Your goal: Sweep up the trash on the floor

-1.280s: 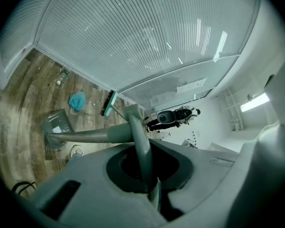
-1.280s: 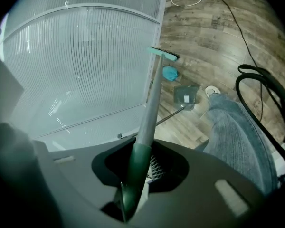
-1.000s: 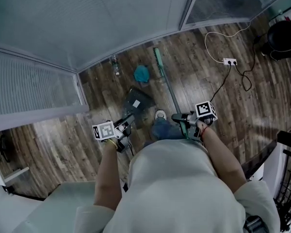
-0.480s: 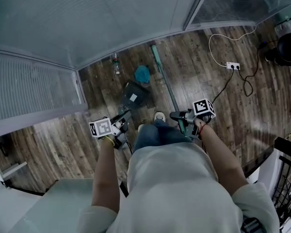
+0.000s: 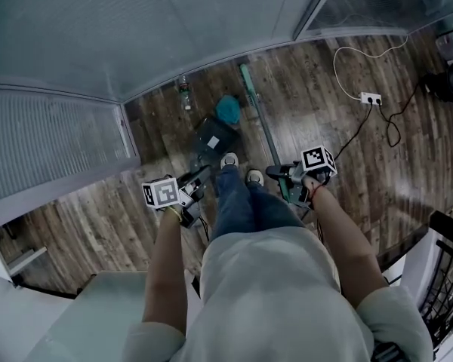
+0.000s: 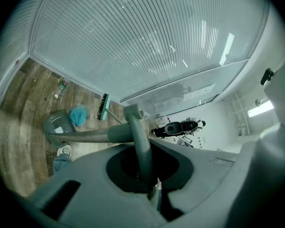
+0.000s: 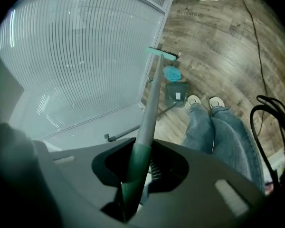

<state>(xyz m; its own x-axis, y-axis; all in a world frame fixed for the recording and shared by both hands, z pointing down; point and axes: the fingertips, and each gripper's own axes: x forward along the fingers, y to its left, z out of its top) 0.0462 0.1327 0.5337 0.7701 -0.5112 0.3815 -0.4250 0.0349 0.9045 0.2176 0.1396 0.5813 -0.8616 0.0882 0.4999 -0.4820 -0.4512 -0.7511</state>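
A crumpled teal piece of trash (image 5: 228,109) lies on the wood floor by the glass wall, with a plastic bottle (image 5: 184,93) to its left. A grey dustpan (image 5: 215,136) rests just below the teal trash (image 6: 78,115). Its long handle (image 6: 99,136) runs back into my left gripper (image 5: 192,191), which is shut on it. My right gripper (image 5: 283,179) is shut on the broom handle (image 7: 149,113). The green broom head (image 5: 247,78) sits on the floor right of the trash, near the wall.
The person's jeans and white shoes (image 5: 229,160) stand between the two grippers. A white power strip (image 5: 371,97) with cables lies at the right. Frosted glass panels (image 5: 136,36) close off the far side. A black railing (image 5: 449,277) is at the lower right.
The person has stepped toward the glass wall and both grippers came forward with them. The dustpan has slid closer to the teal trash. The broom head stays by the wall.
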